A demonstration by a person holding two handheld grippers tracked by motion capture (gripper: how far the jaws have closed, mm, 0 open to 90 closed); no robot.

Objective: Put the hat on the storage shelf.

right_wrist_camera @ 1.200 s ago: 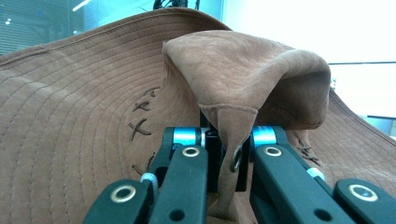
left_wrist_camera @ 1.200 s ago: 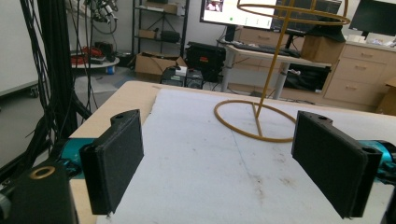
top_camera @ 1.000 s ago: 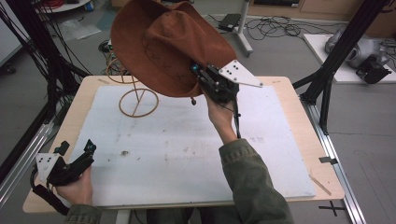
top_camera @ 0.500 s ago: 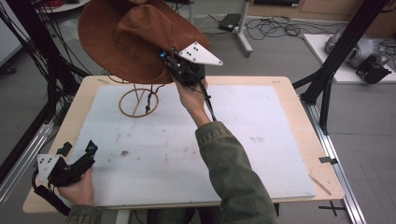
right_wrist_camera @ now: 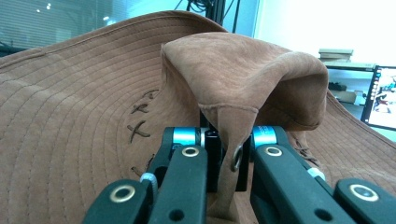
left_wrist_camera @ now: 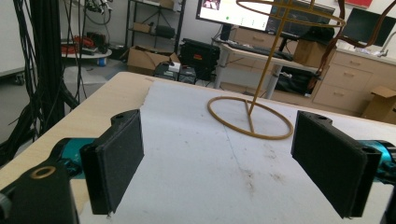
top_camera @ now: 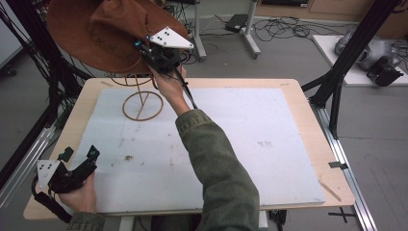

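Brown, tan and black

The suede cowboy hat [top_camera: 96, 33] is rust-brown with ringed brim stitching and dark cross-stitches; the wire hat stand [top_camera: 142, 103] is golden-tan; the table [top_camera: 298, 96] is pale wood under a white sheet [top_camera: 260, 144]; claw pads [left_wrist_camera: 116, 158] are black.

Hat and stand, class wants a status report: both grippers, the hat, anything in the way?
Right gripper shut on the brown hat, held above the wire stand. Left gripper open, low at the table's near corner. Nothing between hat and stand.
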